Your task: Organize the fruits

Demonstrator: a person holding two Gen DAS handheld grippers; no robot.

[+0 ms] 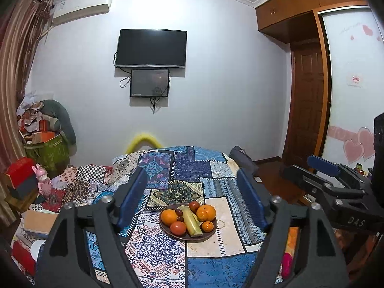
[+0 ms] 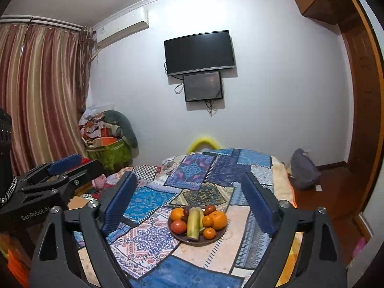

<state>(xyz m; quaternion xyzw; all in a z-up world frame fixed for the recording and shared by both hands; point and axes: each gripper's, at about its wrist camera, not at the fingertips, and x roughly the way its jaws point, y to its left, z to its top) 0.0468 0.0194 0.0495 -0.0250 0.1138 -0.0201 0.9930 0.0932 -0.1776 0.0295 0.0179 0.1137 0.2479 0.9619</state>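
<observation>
A: Fruits (image 1: 188,219) all sit piled on the plate (image 1: 211,234), frame's lower centre.
B: Step? Sorted already, or awaiting unloading; can't tell. Left gripper (image 1: 192,201) and right gripper (image 2: 189,204) both spread, empty.

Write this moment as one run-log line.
left gripper: open, empty | right gripper: open, empty | fruit: all on plate | plate: on bedspread

The plate (image 1: 211,234) is dark brown. On it are orange oranges (image 1: 169,217), red tomatoes (image 1: 178,228) and a yellow-green stalk (image 1: 191,220). The quilt (image 1: 168,252) has blue, white and pink patchwork patterns. At the upper left of the right wrist view, the curtain (image 2: 43,91) has red and gold stripes.
</observation>
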